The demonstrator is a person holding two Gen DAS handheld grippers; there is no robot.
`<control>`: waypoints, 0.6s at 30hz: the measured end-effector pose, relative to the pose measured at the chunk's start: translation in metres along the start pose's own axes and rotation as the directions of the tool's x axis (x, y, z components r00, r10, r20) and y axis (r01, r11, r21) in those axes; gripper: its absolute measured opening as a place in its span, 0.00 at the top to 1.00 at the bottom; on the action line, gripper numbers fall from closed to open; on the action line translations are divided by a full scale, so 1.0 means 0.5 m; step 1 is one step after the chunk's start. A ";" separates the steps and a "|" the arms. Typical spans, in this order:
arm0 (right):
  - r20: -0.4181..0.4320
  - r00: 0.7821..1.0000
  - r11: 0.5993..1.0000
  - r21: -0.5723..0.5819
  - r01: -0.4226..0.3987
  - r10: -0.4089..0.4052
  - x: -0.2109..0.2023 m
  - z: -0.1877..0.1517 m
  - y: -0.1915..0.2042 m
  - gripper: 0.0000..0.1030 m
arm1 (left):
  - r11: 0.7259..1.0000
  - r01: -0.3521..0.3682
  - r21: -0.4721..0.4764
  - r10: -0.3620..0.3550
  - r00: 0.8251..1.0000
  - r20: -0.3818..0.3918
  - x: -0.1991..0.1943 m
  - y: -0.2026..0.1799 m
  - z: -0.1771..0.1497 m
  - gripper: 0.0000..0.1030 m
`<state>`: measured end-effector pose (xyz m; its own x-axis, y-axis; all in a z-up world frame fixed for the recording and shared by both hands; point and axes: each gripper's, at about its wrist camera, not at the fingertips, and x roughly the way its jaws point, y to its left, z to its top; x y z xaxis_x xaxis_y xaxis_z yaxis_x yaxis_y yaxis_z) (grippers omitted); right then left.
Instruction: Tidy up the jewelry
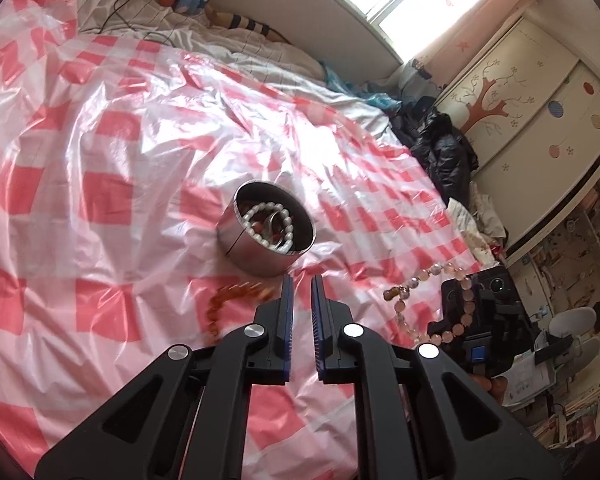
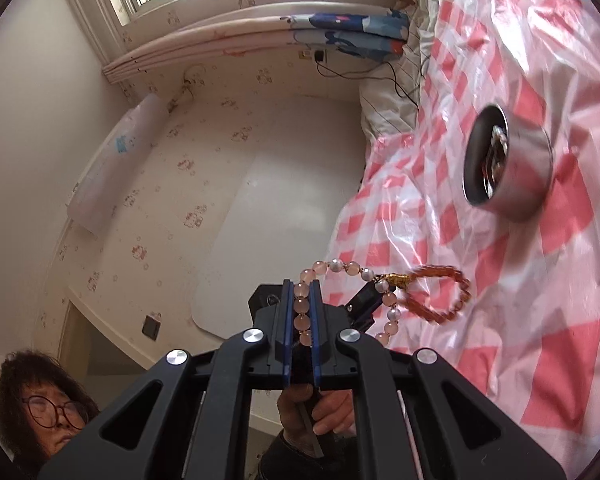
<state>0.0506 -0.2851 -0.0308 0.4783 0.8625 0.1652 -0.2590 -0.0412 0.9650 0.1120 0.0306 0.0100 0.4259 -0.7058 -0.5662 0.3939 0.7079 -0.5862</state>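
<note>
My right gripper (image 2: 301, 280) pinches the pink bead bracelet (image 2: 302, 307) between near-closed fingers; the metal tin (image 2: 508, 168) on the bed sits at two o'clock. Left gripper (image 1: 301, 280) closed, empty.

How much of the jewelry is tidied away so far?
Done: a white bead bracelet and a few other pieces already lie in the round metal tin. In hand: the right gripper is clamped on a pink bead bracelet. Left: the amber bracelet on the checked plastic sheet; the left gripper holds nothing.
</note>
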 end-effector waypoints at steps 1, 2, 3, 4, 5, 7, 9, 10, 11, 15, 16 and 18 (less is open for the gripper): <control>0.004 1.000 1.000 -0.010 0.004 -0.004 0.000 0.016 0.007 0.92 | 1.000 0.002 0.007 -0.002 1.000 0.008 0.000 -0.007 0.007 0.92; 0.007 1.000 1.000 -0.017 0.008 -0.007 0.003 0.030 0.012 0.92 | 1.000 0.006 0.011 -0.006 1.000 0.018 0.000 -0.013 0.014 0.92; 0.009 1.000 1.000 -0.024 0.011 -0.010 0.002 0.044 0.016 0.91 | 1.000 0.013 0.009 -0.013 1.000 0.029 0.002 -0.017 0.021 0.92; 0.010 1.000 0.999 -0.030 0.014 -0.013 0.003 0.052 0.017 0.91 | 1.000 0.009 0.008 -0.009 0.999 0.030 0.005 -0.020 0.027 0.92; 0.010 1.000 0.999 -0.037 0.016 -0.015 0.002 0.064 0.018 0.91 | 1.000 -0.007 0.011 0.007 1.000 0.027 0.009 -0.022 0.031 0.92; 0.017 1.000 0.999 -0.037 0.018 -0.017 0.002 0.072 0.013 0.91 | 0.998 -0.056 0.029 0.056 0.998 0.008 0.021 -0.023 0.035 0.92; 0.020 0.999 0.999 -0.027 0.025 -0.025 -0.002 0.072 0.001 0.91 | 0.992 -0.096 0.077 0.101 0.993 -0.062 0.044 -0.023 0.031 0.92; 0.020 0.999 0.999 -0.020 0.031 -0.031 -0.005 0.072 -0.003 0.89 | 0.981 -0.155 0.119 0.165 0.983 -0.082 0.057 -0.024 0.023 0.92; 0.020 0.999 0.999 -0.013 0.035 -0.035 -0.006 0.073 -0.007 0.89 | 0.957 -0.237 0.168 0.254 0.963 -0.089 0.071 -0.024 0.013 0.92; 0.004 1.000 0.999 -0.032 0.028 -0.028 0.004 0.068 0.003 0.89 | 0.903 -0.372 0.215 0.407 0.901 -0.151 0.130 0.024 -0.023 0.75; -0.003 1.000 0.999 -0.038 0.026 -0.026 0.007 0.067 0.005 0.89 | 0.898 -0.386 0.210 0.422 0.892 -0.166 0.143 0.036 -0.030 0.71; -0.011 1.000 0.999 -0.041 0.027 -0.027 0.012 0.064 0.004 0.89 | 0.895 -0.391 0.215 0.430 0.885 -0.178 0.160 0.047 -0.040 0.66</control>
<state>0.0798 -0.2963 -0.0215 0.4755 0.8690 0.1367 -0.2801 0.0023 0.9600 0.1390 -0.0099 -0.0605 0.4013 -0.3251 -0.8563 0.3612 0.9153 -0.1781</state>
